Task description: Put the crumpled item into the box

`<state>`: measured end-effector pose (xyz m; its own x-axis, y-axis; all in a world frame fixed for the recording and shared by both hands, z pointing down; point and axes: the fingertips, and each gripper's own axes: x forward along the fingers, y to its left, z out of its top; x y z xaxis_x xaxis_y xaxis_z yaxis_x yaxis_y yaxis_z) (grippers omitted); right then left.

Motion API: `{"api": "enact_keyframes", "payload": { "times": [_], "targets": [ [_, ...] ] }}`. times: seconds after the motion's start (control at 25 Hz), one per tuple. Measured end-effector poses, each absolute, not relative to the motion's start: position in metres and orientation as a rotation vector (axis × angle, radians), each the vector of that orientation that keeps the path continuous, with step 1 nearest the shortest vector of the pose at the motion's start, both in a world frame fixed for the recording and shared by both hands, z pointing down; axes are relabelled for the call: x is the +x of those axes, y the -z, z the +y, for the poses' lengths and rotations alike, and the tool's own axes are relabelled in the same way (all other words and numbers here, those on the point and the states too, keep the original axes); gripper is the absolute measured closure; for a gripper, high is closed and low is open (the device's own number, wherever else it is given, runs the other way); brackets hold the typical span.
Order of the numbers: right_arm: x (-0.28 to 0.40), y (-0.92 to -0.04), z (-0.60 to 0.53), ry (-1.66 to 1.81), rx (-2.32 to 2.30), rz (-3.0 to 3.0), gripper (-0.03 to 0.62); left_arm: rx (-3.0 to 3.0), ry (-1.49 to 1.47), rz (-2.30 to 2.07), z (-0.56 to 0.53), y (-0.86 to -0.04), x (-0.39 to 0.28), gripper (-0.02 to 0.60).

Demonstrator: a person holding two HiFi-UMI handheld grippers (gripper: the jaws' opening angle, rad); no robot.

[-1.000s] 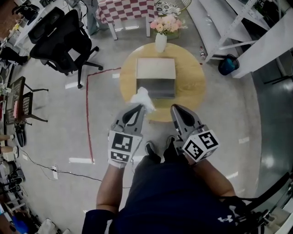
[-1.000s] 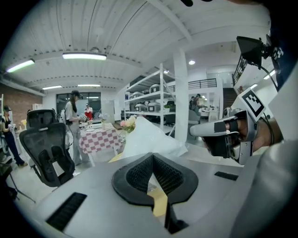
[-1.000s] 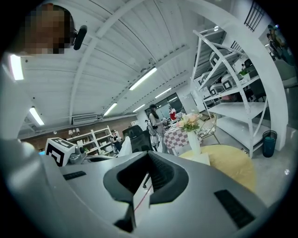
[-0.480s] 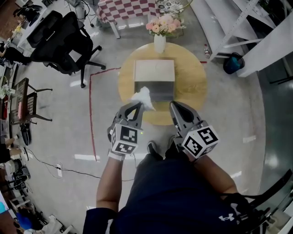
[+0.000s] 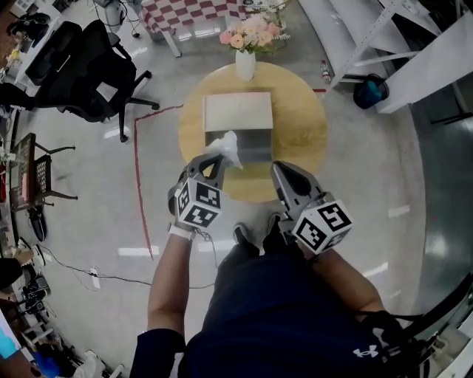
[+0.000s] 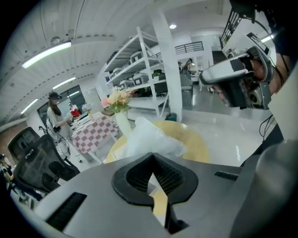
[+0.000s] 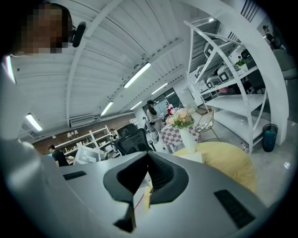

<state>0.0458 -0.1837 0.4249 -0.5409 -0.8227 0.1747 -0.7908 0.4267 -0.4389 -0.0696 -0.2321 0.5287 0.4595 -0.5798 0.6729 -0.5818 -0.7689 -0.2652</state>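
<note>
A white crumpled item (image 5: 225, 145) sticks out from the tips of my left gripper (image 5: 217, 159), which is shut on it. It hangs over the near left part of the box (image 5: 238, 112), which stands on a round wooden table (image 5: 303, 125). In the left gripper view the crumpled item (image 6: 150, 137) bulges just beyond the closed jaws of the left gripper (image 6: 152, 159), with the right gripper (image 6: 233, 80) off to the side. My right gripper (image 5: 280, 172) is shut and holds nothing, over the table's near edge. The right gripper view shows the right gripper (image 7: 148, 156) with jaws together and empty.
A white vase of flowers (image 5: 245, 55) stands at the table's far edge behind the box. On the floor are a black office chair (image 5: 81, 66) at the left, a red tape line (image 5: 137, 177), a checkered table (image 5: 192, 11), white shelving (image 5: 369, 37) and a blue bin (image 5: 368, 92).
My left gripper has carried the crumpled item forward, from the table's near edge to over the box's near side. The right gripper has barely moved.
</note>
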Motion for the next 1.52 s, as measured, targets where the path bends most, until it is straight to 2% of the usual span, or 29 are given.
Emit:
{"api": "enact_keyframes", "payload": {
  "times": [0.92,1.52],
  "targets": [
    [0.080,-0.450,-0.188,0.833,-1.596,2.520,0.589,2.579,-1.610,-0.694,-0.276,-0.643,-0.049,0.565],
    [0.092,-0.454,-0.187,0.858,-1.641,2.483,0.589,2.444,-1.670,-0.591,-0.290,-0.684,-0.056,0.563]
  ]
}}
